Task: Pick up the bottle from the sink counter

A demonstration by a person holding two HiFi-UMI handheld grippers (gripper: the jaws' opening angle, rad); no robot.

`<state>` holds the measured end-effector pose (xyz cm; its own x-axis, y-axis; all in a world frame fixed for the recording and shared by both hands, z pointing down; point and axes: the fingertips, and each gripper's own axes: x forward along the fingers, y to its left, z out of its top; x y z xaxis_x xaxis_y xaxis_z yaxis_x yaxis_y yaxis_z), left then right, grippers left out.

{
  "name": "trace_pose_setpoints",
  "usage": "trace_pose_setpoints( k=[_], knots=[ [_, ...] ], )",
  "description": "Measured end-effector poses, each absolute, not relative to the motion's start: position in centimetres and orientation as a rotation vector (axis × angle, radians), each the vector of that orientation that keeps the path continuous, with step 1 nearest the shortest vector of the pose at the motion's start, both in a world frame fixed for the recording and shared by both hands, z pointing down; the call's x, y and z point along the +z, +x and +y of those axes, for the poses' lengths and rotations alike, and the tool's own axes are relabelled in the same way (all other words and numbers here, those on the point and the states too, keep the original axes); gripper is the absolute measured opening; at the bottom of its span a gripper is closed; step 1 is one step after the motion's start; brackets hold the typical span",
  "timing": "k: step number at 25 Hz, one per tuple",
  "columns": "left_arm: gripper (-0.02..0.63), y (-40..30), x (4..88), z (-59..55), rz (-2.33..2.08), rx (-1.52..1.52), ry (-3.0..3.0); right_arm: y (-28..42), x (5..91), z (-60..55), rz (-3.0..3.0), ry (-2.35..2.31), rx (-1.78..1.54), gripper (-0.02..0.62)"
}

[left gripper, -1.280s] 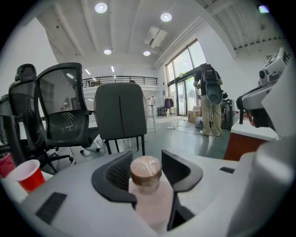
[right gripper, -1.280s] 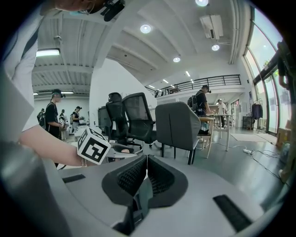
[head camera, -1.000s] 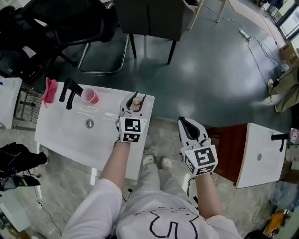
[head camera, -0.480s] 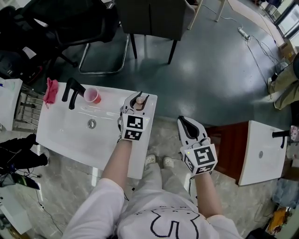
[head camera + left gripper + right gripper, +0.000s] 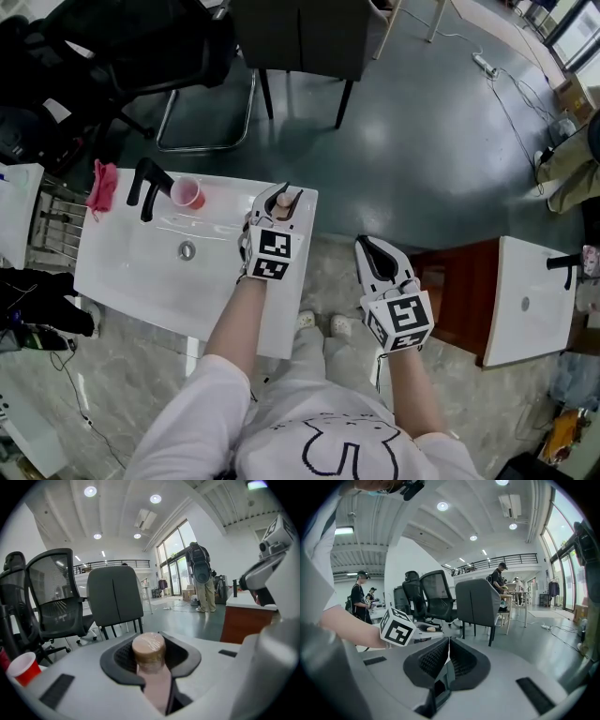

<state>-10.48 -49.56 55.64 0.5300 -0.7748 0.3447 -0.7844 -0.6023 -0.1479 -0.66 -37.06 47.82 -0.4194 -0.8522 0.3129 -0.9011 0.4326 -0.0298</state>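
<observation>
A small tan bottle with a round brown cap stands upright at the right end of the white sink counter. My left gripper reaches over that end, and its dark pads press on the bottle's neck from both sides. In the left gripper view the bottle fills the gap of the left gripper, with its cap sticking up above the pads. My right gripper hangs off the counter over the floor. In its own view the right gripper is shut and holds nothing.
On the counter's far edge are a black faucet, a red cup and a red cloth. A grey chair stands beyond it. To the right are a brown cabinet and a second white sink counter.
The whole view has slid a little to the right. The left gripper stays round the bottle at the counter's right end. The right gripper has not moved.
</observation>
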Motion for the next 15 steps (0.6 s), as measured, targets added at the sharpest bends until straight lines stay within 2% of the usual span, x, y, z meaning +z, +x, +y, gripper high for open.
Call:
trace_pose_setpoints(
  k=[15],
  knots=[
    [0.101,-12.1,54.9,-47.3,-1.401,0.533,2.628,-1.5,46.1,-36.1,-2.492,1.475,0.233,0.031]
  ],
)
